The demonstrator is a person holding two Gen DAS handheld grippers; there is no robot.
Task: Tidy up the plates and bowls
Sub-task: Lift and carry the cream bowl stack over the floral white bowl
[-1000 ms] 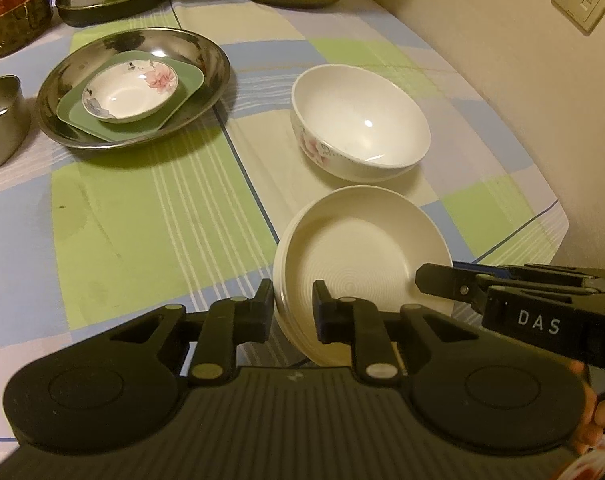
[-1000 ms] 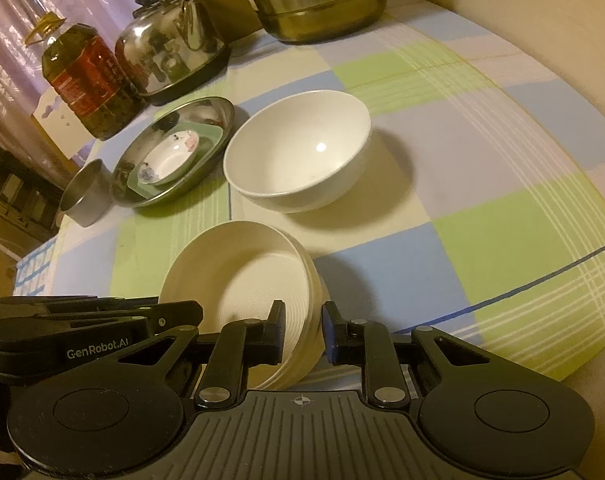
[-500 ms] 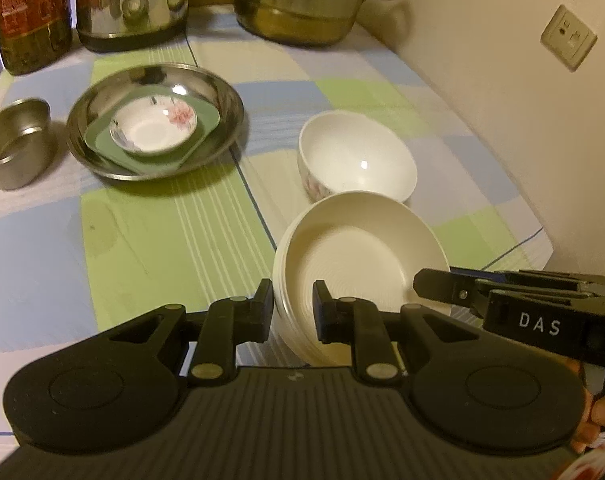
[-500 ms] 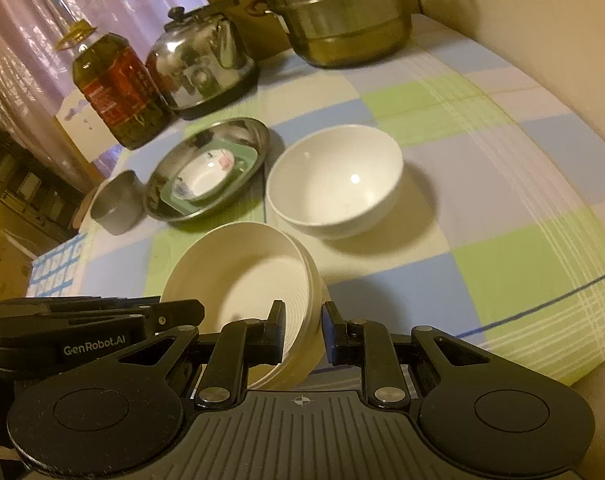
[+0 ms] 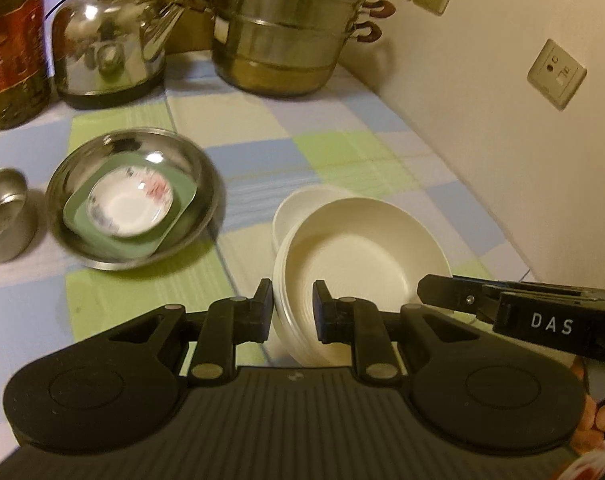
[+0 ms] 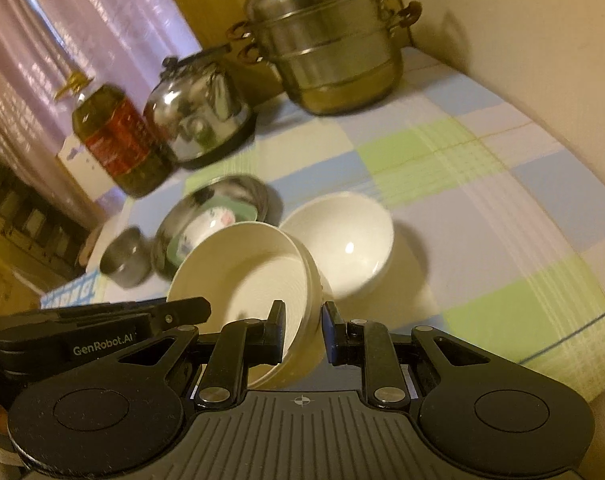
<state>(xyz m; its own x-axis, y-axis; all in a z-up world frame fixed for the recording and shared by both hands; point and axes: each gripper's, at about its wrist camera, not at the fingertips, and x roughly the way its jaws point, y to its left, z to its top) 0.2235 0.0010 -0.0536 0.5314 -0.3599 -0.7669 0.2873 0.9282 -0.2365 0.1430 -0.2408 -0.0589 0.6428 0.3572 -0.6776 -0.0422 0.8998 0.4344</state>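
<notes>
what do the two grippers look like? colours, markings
Both are matte black. The left gripper has two flat rectangular pads on slim linkage arms with silver pivot pins, a ribbed grey-black body and a round disc on each side. The right gripper is the same build. White lettering on their sides: "GenRobot.AI" on the left, "DAS" on the right. No cables or sleeves visible.

Saucer in metal dish, left of bowl.

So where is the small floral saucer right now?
The small floral saucer lies on a green plate inside the steel dish, left of centre in the left wrist view, between the small steel cup and the white bowl.
</notes>
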